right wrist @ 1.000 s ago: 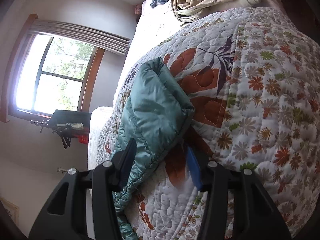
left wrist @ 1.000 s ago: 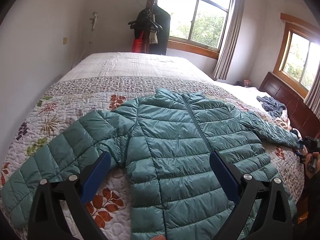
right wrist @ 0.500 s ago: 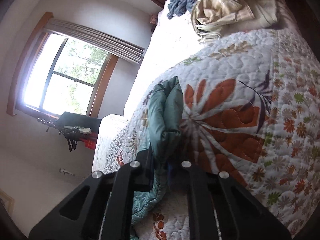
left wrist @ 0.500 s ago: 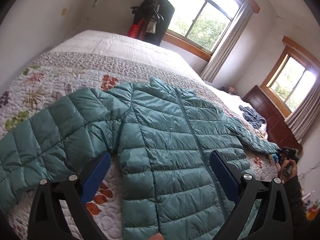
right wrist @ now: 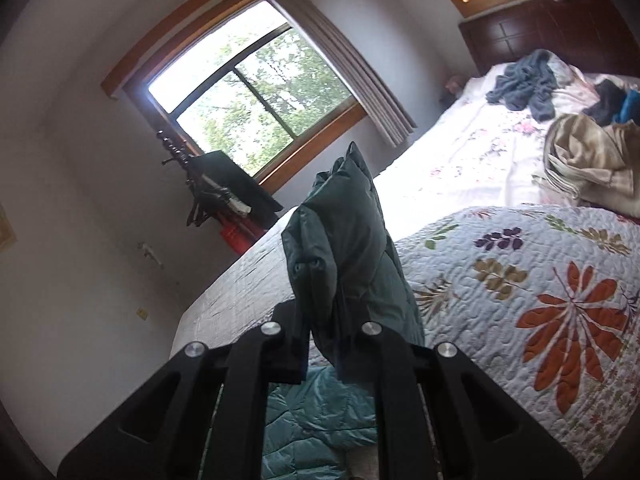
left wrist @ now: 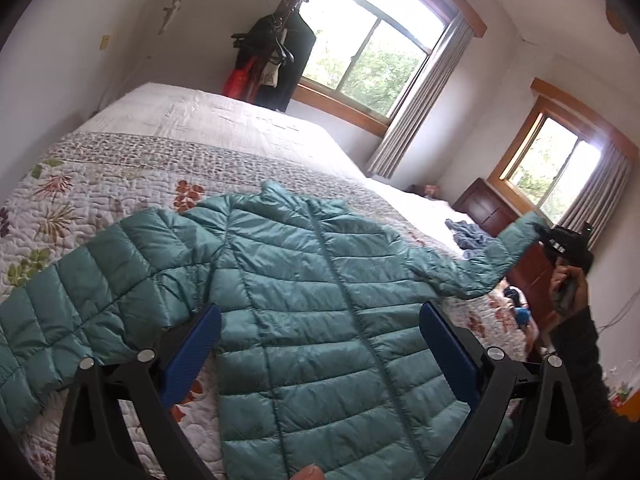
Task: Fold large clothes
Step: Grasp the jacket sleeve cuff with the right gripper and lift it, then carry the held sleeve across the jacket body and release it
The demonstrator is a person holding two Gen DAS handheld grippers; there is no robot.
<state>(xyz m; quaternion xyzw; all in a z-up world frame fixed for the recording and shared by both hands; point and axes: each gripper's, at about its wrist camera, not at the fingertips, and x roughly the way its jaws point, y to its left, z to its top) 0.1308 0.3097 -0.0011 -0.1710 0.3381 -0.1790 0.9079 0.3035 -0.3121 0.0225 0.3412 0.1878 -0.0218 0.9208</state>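
Observation:
A teal quilted puffer jacket (left wrist: 312,300) lies face up on the floral bedspread (left wrist: 100,184), zipped, collar toward the far side. My left gripper (left wrist: 318,344) hovers open above its lower body, blue pads wide apart. In the left wrist view my right gripper (left wrist: 562,242) is shut on the cuff of the jacket's right sleeve (left wrist: 496,258), which rises off the bed. The right wrist view shows that sleeve cuff (right wrist: 344,248) pinched between the right gripper's (right wrist: 336,344) black fingers. The other sleeve (left wrist: 72,304) lies flat at the left.
A pile of blue, beige and dark clothes (right wrist: 560,120) lies near the dark wooden headboard (right wrist: 552,36). A coat rack with dark garments (left wrist: 276,64) stands by the far window (left wrist: 372,52). A person's hand and dark sleeve (left wrist: 576,320) are at the right.
The right gripper closed on the sleeve cuff and lifted it off the bedspread. The left gripper's view swung a little to the right; it stays open.

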